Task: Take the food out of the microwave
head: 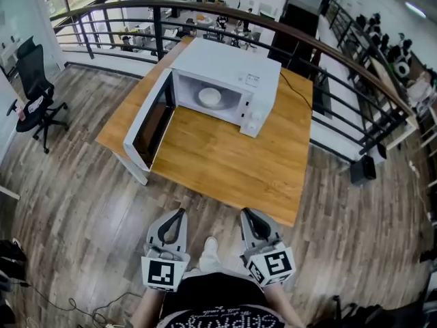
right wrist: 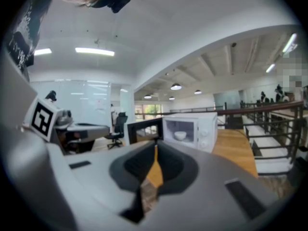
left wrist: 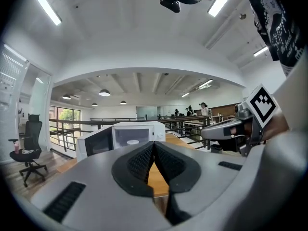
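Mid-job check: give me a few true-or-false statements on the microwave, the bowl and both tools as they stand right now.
1. The microwave has its door standing open. True.
2. The white bowl sits on the table, outside the microwave. False: it sits inside the microwave.
3. The left tool and the right tool are both shut and empty. True.
4. The right tool touches the microwave. False: both tools are short of the table's near edge.
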{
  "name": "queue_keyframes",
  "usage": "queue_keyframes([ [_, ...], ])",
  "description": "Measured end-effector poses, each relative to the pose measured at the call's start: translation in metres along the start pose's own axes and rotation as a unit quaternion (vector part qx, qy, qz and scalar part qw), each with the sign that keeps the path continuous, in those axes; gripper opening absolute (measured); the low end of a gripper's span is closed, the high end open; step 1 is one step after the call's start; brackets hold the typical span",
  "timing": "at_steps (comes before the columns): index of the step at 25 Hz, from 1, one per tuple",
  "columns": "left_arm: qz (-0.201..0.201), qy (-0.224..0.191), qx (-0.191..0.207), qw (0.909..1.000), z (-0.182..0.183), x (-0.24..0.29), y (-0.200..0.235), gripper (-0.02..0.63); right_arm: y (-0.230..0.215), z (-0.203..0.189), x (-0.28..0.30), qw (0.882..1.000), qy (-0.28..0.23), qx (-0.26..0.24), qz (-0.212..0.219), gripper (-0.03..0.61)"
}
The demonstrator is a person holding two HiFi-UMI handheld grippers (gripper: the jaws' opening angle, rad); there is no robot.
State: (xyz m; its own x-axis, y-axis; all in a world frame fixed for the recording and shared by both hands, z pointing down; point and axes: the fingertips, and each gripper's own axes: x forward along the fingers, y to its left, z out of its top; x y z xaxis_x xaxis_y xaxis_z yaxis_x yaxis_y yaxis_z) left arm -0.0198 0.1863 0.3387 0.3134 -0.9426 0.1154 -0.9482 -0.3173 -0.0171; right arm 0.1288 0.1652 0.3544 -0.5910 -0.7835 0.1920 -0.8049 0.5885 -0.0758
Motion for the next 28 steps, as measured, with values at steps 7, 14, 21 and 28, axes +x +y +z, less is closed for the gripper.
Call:
queue_keyframes([
  [7,0.025,-0.01,-0.003,0.9996,0.01,0.037,0.013,0.034,-0.028,0.011,0.031,1.0,-0.002,0.0,0.02,0.037],
  [14,0.04,-0.019,-0.008,0.999,0.014,0.054,0.019,0.034,-0.043,0.005,0.047,1.0,0.017,0.001,0.027,0.037],
  [21,0.051,-0.018,-0.008,0.9985,0.016,0.059,0.028,0.034,-0.047,0.006,0.057,0.999,0.021,0.004,0.025,0.037],
  [28,0.043,-0.016,-0.005,0.9989,0.015,0.071,0.034,0.034,-0.046,0.003,0.07,0.999,0.028,0.011,0.025,0.037],
])
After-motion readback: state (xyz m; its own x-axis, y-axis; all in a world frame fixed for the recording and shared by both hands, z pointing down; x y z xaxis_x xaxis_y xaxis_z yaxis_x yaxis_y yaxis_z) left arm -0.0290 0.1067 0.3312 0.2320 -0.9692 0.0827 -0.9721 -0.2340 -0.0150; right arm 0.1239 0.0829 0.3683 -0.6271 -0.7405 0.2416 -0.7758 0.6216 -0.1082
